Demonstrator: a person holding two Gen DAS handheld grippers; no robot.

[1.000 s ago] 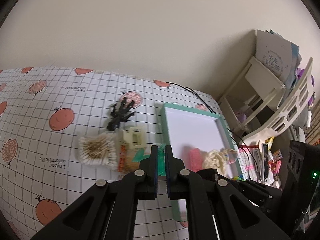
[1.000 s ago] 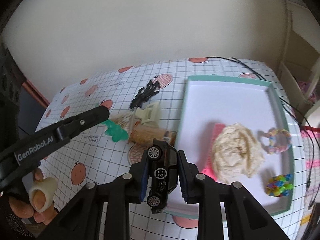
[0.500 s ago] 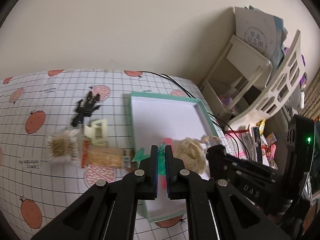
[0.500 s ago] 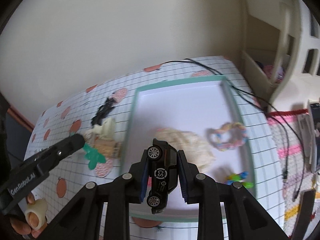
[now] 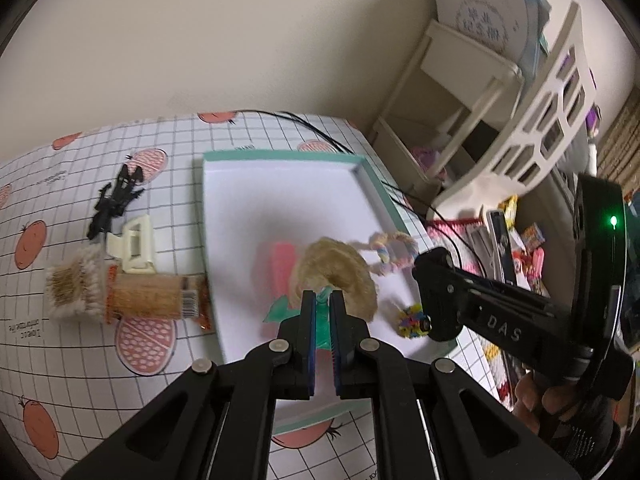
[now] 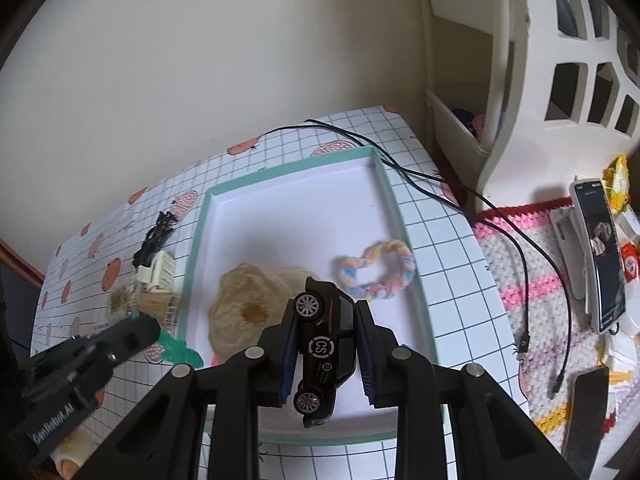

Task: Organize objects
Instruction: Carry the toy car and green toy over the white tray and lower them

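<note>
- The right hand-held gripper [image 6: 325, 344] pinches a black toy car [image 6: 326, 354] above the teal-rimmed tray [image 6: 416, 280].
- The left hand-held gripper [image 5: 323, 320], pressed nearly together, pinches a thin green piece [image 5: 320, 320] over the same tray.
- Already in the tray: beige scrunchie [image 6: 248, 312], pastel braided heart [image 6: 376, 272].
- Left on the desk [image 5: 60, 360]: black clip [image 5: 116, 200], cream claw clip [image 5: 134, 250], cotton swabs [image 5: 74, 284], snack packet [image 5: 156, 296].
- Only the left view shows the pink comb [image 5: 282, 266].
</note>
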